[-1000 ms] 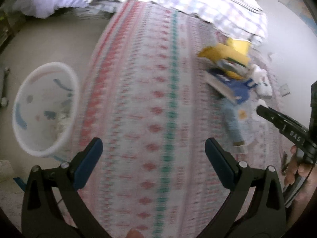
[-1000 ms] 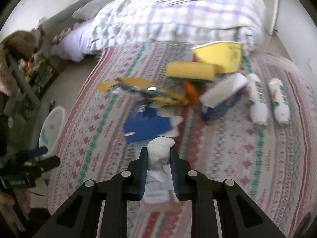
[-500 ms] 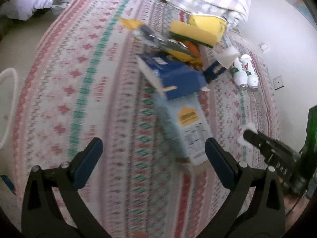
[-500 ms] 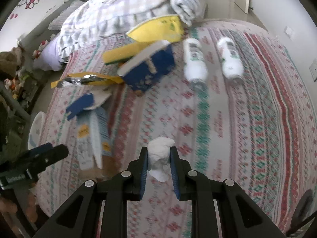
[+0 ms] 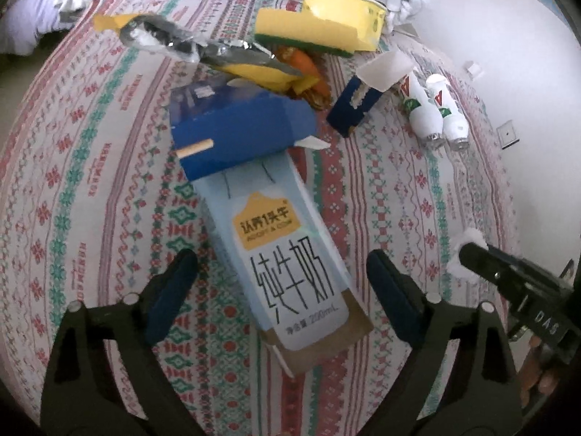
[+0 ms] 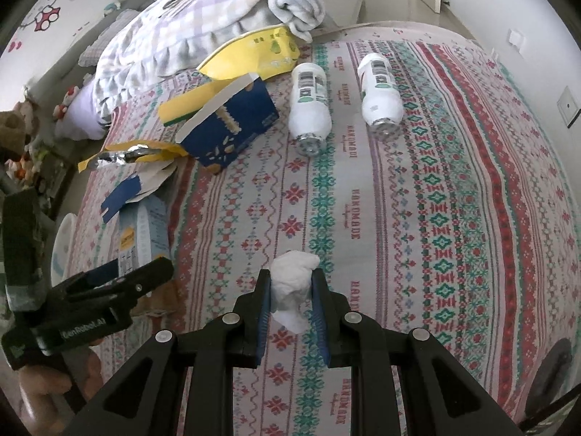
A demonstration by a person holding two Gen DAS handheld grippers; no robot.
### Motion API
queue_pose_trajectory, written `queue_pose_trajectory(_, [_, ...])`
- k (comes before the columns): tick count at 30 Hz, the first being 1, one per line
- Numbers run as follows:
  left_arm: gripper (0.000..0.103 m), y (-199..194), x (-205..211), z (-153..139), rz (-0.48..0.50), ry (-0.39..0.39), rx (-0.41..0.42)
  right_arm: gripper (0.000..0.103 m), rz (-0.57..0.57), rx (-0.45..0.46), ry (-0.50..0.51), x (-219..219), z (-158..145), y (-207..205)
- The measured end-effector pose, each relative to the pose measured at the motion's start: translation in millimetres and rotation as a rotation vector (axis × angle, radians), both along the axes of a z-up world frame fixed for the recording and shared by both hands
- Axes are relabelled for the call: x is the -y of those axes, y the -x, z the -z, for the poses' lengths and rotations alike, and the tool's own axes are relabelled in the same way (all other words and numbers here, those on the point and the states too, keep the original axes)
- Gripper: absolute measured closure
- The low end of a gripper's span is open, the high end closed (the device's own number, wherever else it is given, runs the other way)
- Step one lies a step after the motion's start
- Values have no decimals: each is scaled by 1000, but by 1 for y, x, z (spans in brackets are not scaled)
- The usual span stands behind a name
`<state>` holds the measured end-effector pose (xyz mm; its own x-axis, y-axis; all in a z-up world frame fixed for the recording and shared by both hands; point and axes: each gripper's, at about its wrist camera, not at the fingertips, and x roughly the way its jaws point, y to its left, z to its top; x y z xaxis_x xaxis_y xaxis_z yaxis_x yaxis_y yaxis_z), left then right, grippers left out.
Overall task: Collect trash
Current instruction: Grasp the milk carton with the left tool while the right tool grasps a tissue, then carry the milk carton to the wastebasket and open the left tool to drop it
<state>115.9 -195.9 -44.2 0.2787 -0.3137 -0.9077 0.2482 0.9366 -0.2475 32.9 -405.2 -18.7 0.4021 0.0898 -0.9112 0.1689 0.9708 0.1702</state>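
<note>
A pale blue milk carton (image 5: 287, 254) lies flat on the patterned bedspread (image 5: 90, 181), its lower end between the fingers of my left gripper (image 5: 281, 283). That gripper's jaws are closing, and its pads stand clear of the carton's sides. A crumpled white tissue (image 6: 292, 283) is pinched in my right gripper (image 6: 290, 301), which hovers above the bedspread (image 6: 435, 200). In the left wrist view the right gripper (image 5: 468, 258) shows at the right edge with the tissue (image 5: 472, 238) at its tip. In the right wrist view the carton (image 6: 145, 229) lies at the left beside the left gripper (image 6: 120, 290).
A blue box (image 5: 236, 130), a foil wrapper (image 5: 181, 41), a yellow sponge (image 5: 308, 34), a yellow packet (image 5: 345, 11), a small navy box (image 5: 357, 105) and two white bottles (image 5: 423, 116) lie further up the bed. A folded checked blanket (image 6: 218, 11) sits behind. A white bin's rim (image 6: 61, 243) shows at the bed's left edge.
My left gripper swung from the white bin across the bed to the milk carton, which now lies between its narrowing fingers. My right gripper carried the tissue rightward, away from the pile.
</note>
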Motion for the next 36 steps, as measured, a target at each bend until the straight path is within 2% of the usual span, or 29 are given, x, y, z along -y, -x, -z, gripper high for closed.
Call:
queue_pose_trajectory(2, [26,1,4,-1,14,-19,14,81,3,-4,-2,0,1,-1])
queue_pose_trajectory(7, [33,2,2,-2,39,1,2,81,2,-5,-4,-2,1,-4])
queue_pose_trajectory(11, [40,5,-15,-5,56,51,-21,81,-9,3,-4,-9,-2,-7])
queue_pose_trajectory(16, [41,6,-39,-15,62,122,-39,81,-32,16,-4,-24,-7,-13])
queue_pose_trajectory(24, [42,17,-82,-24,52,134,-24,81,-83,29,-2,-56,-11,-24])
queue_pose_trajectory(36, [42,32,-132,-43,25,169,12,81,-204,37,5,-131,-11,-42])
